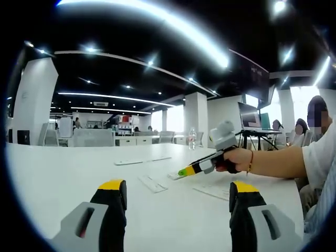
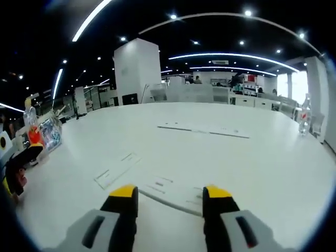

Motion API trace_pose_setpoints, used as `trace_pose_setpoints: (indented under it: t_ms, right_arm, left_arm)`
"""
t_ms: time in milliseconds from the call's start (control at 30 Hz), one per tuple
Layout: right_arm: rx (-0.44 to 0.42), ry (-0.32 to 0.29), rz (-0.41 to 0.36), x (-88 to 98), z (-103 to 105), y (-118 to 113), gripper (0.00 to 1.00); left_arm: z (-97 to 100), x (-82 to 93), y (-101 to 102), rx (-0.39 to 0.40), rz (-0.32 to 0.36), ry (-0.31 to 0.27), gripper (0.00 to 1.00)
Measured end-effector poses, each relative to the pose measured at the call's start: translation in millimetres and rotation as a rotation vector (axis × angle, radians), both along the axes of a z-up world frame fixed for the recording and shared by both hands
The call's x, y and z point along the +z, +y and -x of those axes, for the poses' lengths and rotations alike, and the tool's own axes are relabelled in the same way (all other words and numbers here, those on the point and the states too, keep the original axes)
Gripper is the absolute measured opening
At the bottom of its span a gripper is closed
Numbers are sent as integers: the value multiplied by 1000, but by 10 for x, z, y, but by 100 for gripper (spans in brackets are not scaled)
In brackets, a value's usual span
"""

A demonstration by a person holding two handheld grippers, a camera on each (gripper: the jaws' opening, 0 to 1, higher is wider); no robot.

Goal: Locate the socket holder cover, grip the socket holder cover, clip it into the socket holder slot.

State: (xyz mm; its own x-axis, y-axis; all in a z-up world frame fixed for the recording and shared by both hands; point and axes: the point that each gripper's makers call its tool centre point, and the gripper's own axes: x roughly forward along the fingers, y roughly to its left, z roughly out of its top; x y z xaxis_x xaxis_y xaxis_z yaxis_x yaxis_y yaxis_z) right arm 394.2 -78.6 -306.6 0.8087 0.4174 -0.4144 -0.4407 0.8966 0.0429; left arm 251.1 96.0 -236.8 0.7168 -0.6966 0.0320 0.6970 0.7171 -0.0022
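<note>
Looking along the right gripper (image 2: 169, 194) in the right gripper view, its two yellow-tipped jaws stood apart and held nothing. A flat white strip, probably the socket holder cover (image 2: 170, 193), lay on the white table (image 2: 262, 168) just ahead, between the two fingertips (image 2: 124, 192) and partly behind them; I could not tell if the tips touched it. A little farther and to the left of the left finger lay another flat white piece (image 2: 116, 170). Well beyond the fingers, two long thin white strips (image 2: 205, 129) lay end to end across the table. Far to the right a clear bottle (image 2: 304, 119) stood near the table edge.

In the left gripper view, the left gripper (image 1: 177, 195) also had its jaws wide apart and empty above the table (image 1: 63, 173). Between the fingers and a little ahead lay a small white strip (image 1: 153, 184). Beyond the right finger, the right gripper (image 1: 187, 170) came in from the right, held by a hand (image 1: 237, 159), with its tip low over a white piece (image 1: 175, 176). Farther away lay thin strips (image 1: 142, 160), and a bottle (image 1: 192, 139) stood at the far edge
</note>
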Motion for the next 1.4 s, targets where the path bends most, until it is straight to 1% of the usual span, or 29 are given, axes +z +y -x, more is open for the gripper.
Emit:
trace_pose_setpoints:
  t_ms: [133,233,333,400,433,533,633,700,733,767,867,1033,1100,1133,1167,1233,1300,1400]
  right_arm:
    - [10,-17,2,81,14,14,51]
    - [18,-45,-2,174,44,21,51]
    - [29,-94,-9,326,103,7,48]
    - [27,-136,-35,455,163,-38,45]
    - [25,-146,-41,493,179,-55,44]
    - [21,-210,-53,694,262,-190,41]
    - [11,-247,-46,812,364,-332,39]
    - [5,-288,-66,923,445,-429,39]
    - [6,-297,-71,957,475,-457,39]
    - [4,-315,-91,1031,536,-510,40]
    - [-5,-363,-104,1155,693,-692,41]
    - [2,-416,-108,1225,881,-914,51]
    - [13,-435,-107,1228,957,-946,56]
    - [28,-447,-109,1237,989,-943,61]
    - [45,-464,-115,1237,1057,-964,63]
    - [69,-491,-88,1227,1131,-996,64]
    - [80,-499,-81,1195,1187,-1045,64]
    - [108,-506,-94,1165,1237,-1109,63]
  left_arm:
    - [-7,3,5,1,3,1,80]
    - [-13,0,8,2,4,3,81]
    - [-18,-3,11,2,5,4,81]
    - [-25,-7,18,5,5,4,81]
    - [-27,-7,20,5,5,4,81]
    - [-31,-7,27,7,3,0,81]
    - [-33,-6,30,8,0,-4,81]
    - [-36,-7,34,10,-2,-5,81]
    - [-37,-8,36,11,-3,-6,81]
    - [-40,-7,39,12,-3,-7,81]
    - [-51,-12,51,17,-5,-7,81]
    - [-64,-19,60,26,-19,-16,81]
    - [-68,-18,66,30,-23,-20,82]
    - [-71,-16,70,33,-26,-24,82]
    - [-72,-6,73,35,-27,-32,82]
    - [-72,11,76,36,-25,-42,82]
    - [-73,18,77,37,-25,-47,82]
    - [-76,22,80,39,-30,-54,82]
